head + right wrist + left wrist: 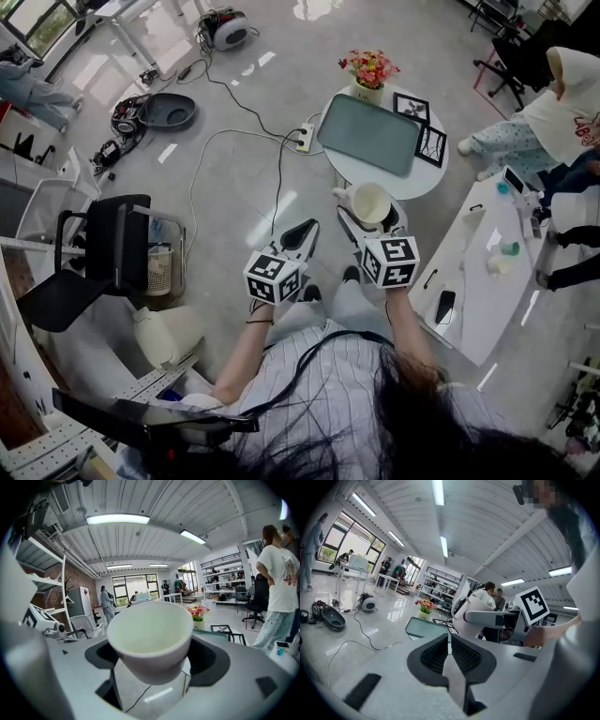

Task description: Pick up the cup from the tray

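Glossy grey floor (281, 56). A round white table (424, 180) stands ahead, a long white table (478, 300) at right, a black chair (98, 258) at left. Strip lights (117, 519) line the ribbed ceiling (154, 541); windows (136, 584) fill the far wall.

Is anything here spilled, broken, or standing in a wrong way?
Nothing stands out. The cup sits upright and empty in the right tongs, with no chips on the rim that shows. The tray lies flat on the round table. Only loose cables sprawl across the floor.
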{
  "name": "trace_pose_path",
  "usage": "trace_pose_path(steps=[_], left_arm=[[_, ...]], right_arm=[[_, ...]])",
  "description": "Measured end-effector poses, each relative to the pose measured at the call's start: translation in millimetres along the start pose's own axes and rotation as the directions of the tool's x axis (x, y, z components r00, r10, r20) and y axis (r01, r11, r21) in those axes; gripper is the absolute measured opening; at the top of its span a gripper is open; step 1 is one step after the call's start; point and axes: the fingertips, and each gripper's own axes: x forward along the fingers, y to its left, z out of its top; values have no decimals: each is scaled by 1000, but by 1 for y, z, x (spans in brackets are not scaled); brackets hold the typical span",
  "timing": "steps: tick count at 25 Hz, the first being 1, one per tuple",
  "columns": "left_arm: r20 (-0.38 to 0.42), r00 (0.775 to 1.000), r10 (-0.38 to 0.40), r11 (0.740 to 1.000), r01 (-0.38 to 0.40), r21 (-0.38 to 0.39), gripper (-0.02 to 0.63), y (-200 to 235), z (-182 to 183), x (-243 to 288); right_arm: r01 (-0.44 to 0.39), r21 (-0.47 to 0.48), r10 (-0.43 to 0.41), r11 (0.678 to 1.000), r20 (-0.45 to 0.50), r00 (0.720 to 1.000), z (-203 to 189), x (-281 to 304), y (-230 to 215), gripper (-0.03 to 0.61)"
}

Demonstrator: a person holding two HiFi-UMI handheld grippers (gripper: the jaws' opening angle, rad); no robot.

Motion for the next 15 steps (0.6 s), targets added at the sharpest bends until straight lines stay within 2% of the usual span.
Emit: trace_pose_path(steps=[9, 15], left_arm=[[24, 1000, 1, 1000, -1, 4, 14, -29, -1, -1], [55, 998, 35, 999, -35, -8, 14, -57, 0, -3]], right_arm=[[-1, 5, 1, 1000, 20, 1000, -1, -33, -8, 411], [-24, -6, 24, 1000, 6, 1000, -9, -67, -16, 411]])
